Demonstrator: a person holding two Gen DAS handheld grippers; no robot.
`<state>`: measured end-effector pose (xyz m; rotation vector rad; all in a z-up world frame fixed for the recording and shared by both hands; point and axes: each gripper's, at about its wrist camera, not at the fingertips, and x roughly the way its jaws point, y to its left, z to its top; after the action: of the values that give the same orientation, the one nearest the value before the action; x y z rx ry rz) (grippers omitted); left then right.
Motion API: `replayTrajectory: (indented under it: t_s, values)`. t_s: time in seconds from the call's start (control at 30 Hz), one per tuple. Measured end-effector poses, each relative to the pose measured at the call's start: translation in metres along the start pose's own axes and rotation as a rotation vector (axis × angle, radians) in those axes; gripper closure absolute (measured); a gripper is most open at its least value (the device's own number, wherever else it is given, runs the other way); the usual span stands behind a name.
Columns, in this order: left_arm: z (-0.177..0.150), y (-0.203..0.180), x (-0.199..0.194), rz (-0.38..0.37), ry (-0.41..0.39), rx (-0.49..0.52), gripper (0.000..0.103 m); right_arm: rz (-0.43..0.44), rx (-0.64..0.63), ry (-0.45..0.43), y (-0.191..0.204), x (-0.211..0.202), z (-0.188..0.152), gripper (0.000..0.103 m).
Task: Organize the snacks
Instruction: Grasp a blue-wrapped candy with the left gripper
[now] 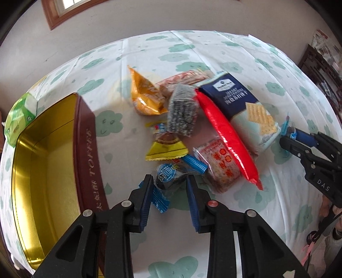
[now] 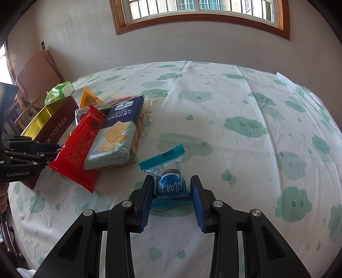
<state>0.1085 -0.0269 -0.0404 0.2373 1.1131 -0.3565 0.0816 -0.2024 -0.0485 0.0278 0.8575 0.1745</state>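
A pile of snacks lies on the cloud-print tablecloth: a long red packet, a navy cracker pack, an orange bag, a grey packet, a yellow triangle snack and a pink-red rice cracker pack. My left gripper is open, its fingers on either side of a blue-wrapped candy. My right gripper is open around a second blue-wrapped candy lying apart from the pile. An open red toffee tin with a gold inside stands to the left.
A green packet lies beyond the tin at the table's left edge. The right gripper also shows in the left wrist view, by the cracker pack's corner. A wall with a window rises behind the table. A wooden chair stands far left.
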Motion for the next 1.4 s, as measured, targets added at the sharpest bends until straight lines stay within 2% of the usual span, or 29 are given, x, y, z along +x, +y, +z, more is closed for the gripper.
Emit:
replayTrajectory:
  t_s: [0.1,0.3,0.37,0.67,0.97,1.13,1.2,1.3,1.4]
  values:
    - [0.002,-0.003,0.001,0.007,-0.002,0.001,0.075,-0.001,0.000,0.000,0.000,0.000,0.000,0.067]
    - [0.000,0.005,-0.004,-0.020,-0.009,-0.033,0.086,-0.005,-0.001,0.000,0.001,0.001,0.000,0.067]
    - [-0.002,0.008,-0.006,-0.027,-0.011,-0.044,0.094,-0.006,-0.001,0.000,0.001,0.001,0.000,0.067]
    - [-0.009,0.013,-0.019,-0.045,-0.010,-0.083,0.100,-0.010,-0.002,0.001,0.002,0.002,0.000,0.067]
    - [-0.016,0.018,-0.038,-0.040,-0.031,-0.104,0.103,-0.017,-0.006,0.002,0.003,0.003,0.001,0.066]
    - [-0.017,0.016,-0.050,-0.032,-0.050,-0.087,0.103,-0.023,-0.008,0.004,0.004,0.003,0.001,0.066]
    - [-0.019,0.012,-0.048,-0.041,-0.036,-0.064,0.103,-0.027,-0.009,0.005,0.003,0.003,0.001,0.066]
    - [-0.024,0.004,-0.042,0.017,-0.025,-0.020,0.097,-0.026,-0.008,0.005,0.003,0.004,0.001,0.066]
    - [-0.025,0.005,-0.034,0.006,-0.002,-0.007,0.089,-0.029,-0.009,0.006,0.005,0.004,0.001,0.066]
